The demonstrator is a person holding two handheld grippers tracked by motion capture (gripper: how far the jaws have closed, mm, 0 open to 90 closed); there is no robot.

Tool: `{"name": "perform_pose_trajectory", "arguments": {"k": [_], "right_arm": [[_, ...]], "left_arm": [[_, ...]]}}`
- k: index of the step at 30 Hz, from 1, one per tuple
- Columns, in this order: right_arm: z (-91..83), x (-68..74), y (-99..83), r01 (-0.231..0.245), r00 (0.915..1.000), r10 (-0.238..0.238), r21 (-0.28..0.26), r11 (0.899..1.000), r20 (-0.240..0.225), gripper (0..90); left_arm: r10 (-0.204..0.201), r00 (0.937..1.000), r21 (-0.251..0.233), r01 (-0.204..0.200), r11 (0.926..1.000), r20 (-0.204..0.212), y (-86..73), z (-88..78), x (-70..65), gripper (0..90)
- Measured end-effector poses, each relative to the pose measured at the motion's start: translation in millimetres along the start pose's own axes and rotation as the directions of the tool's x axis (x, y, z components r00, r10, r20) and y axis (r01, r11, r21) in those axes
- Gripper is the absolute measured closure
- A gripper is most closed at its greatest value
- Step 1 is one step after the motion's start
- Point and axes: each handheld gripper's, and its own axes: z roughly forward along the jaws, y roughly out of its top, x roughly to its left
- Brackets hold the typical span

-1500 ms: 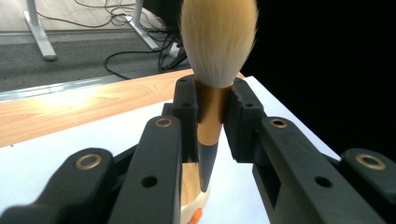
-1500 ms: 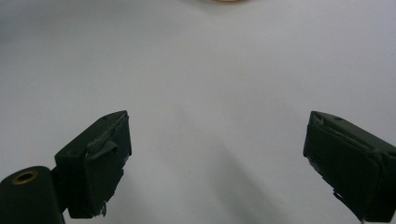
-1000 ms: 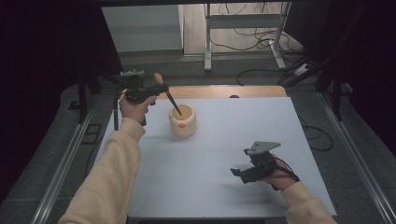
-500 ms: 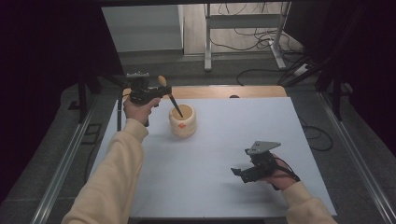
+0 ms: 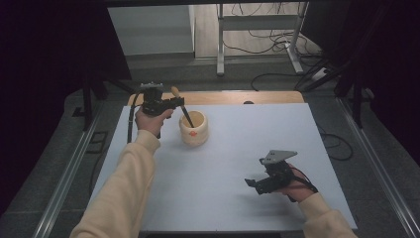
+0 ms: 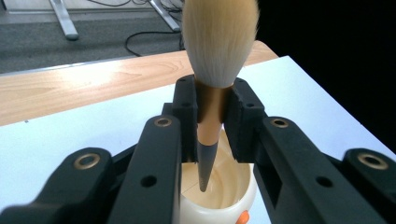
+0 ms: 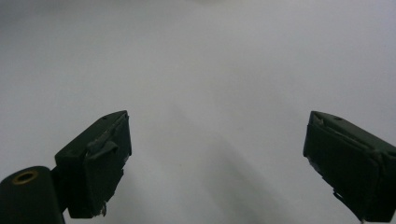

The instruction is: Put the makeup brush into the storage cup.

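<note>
1. High view: left gripper [image 5: 176,103] hovers just over the cream cup [image 5: 193,128], its jaws pinching a brush [image 5: 182,108], bristles up, whose dark handle tip dips into that cup.
2. Right gripper [image 5: 253,184] sits well apart from the cup, toward the near edge of the white table [image 5: 237,148], jaws spread wide with bare tabletop between them.

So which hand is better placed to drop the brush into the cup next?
Left. The left gripper is shut on the brush, whose handle tip already points into the cream cup. The right gripper rests open on the white table, well away from the cup.
</note>
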Motion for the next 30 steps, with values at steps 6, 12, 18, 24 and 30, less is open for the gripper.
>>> {"name": "perform_pose_trajectory", "arguments": {"k": [6,12,18,24,30], "right_arm": [[0.2,0.9,0.1,0.003,1.0000,-0.003,-0.001,1.000,-0.005,8.1],[0.4,0.8,0.1,0.003,1.0000,-0.003,0.000,1.000,-0.006,8.1],[0.5,1.2,0.1,0.003,1.0000,-0.003,0.001,1.000,-0.008,8.1],[-0.6,2.5,0.8,0.009,1.0000,-0.009,-0.013,1.000,-0.002,8.4],[-0.6,3.0,1.4,0.013,0.9999,-0.013,-0.022,1.000,0.004,8.5]], "left_arm": [[0.010,0.9999,0.012,-0.010,0.9999,-0.001,-2.1,4.3,-1.5,75.9],[0.030,0.9995,0.033,-0.030,0.9990,-0.011,-4.1,9.1,-3.4,75.8],[0.061,0.9980,0.002,-0.061,0.9981,0.015,-7.4,12.9,-3.0,60.3],[0.020,0.9990,0.085,-0.016,0.9963,-0.041,-8.2,10.3,-2.1,19.5],[0.017,0.9989,0.077,-0.014,0.9969,-0.043,-10.5,-5.1,-6.0,11.8]]}}
